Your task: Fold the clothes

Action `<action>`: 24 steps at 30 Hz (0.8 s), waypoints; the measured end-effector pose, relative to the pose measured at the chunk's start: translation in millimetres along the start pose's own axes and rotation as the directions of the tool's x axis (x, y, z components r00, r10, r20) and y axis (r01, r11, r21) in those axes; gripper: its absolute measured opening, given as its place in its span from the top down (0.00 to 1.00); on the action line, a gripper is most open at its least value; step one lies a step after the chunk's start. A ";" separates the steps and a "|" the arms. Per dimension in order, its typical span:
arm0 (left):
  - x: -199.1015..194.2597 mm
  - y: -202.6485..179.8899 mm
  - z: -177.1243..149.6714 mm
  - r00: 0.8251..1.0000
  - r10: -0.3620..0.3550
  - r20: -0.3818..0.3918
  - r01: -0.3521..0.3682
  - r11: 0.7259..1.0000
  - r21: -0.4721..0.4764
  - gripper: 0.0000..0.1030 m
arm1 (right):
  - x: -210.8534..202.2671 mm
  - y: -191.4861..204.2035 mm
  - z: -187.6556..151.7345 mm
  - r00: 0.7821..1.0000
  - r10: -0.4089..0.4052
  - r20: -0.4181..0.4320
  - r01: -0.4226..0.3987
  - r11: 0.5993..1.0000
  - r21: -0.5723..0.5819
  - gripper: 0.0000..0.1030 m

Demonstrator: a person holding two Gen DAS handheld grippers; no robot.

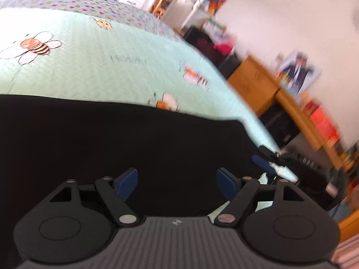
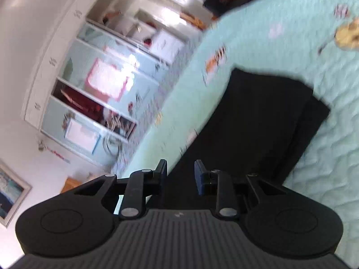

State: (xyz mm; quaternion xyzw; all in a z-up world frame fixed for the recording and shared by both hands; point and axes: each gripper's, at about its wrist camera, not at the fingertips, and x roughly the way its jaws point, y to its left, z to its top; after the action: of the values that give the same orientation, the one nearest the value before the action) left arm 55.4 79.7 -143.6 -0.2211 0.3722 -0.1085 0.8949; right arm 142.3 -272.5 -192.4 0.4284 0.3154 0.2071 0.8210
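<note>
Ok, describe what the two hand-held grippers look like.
Both match: the left hand-held gripper and right hand-held gripper have matte black linkage arms, silver pivot pins, round black housings and a ribbed grey body with a small white logo. The left's finger pads are blue.

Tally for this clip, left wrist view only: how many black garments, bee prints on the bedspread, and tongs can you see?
Black garment: 1
Bee prints on the bedspread: 4, at
Tongs: 2, left and right
Total: 7
</note>
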 end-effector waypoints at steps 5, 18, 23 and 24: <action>31.0 10.0 -28.8 0.991 0.089 -0.098 -0.086 0.996 0.033 0.20 | 15.3 -19.9 -14.7 0.976 -0.195 -0.099 0.185 0.977 -0.105 0.98; 33.1 3.2 -29.7 0.992 0.094 -0.083 -0.085 0.990 0.108 0.19 | 19.7 -0.5 -33.0 0.959 -0.137 -0.249 0.082 0.972 -0.221 0.98; 36.6 0.3 -25.0 0.990 0.107 -0.097 -0.095 0.988 0.121 0.17 | 3.8 40.3 -34.8 0.961 -0.195 -0.195 0.111 0.921 -0.373 0.89; 39.0 -1.3 -24.3 0.989 0.110 -0.098 -0.097 0.987 0.128 0.17 | 4.7 44.9 -36.3 0.963 -0.171 -0.208 0.081 0.921 -0.381 0.89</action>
State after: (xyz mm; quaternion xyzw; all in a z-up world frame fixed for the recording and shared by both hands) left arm 65.3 56.9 -182.3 -0.1398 0.4221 -0.0959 0.8906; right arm 117.3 -224.3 -172.3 0.2172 0.3937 0.2586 0.8550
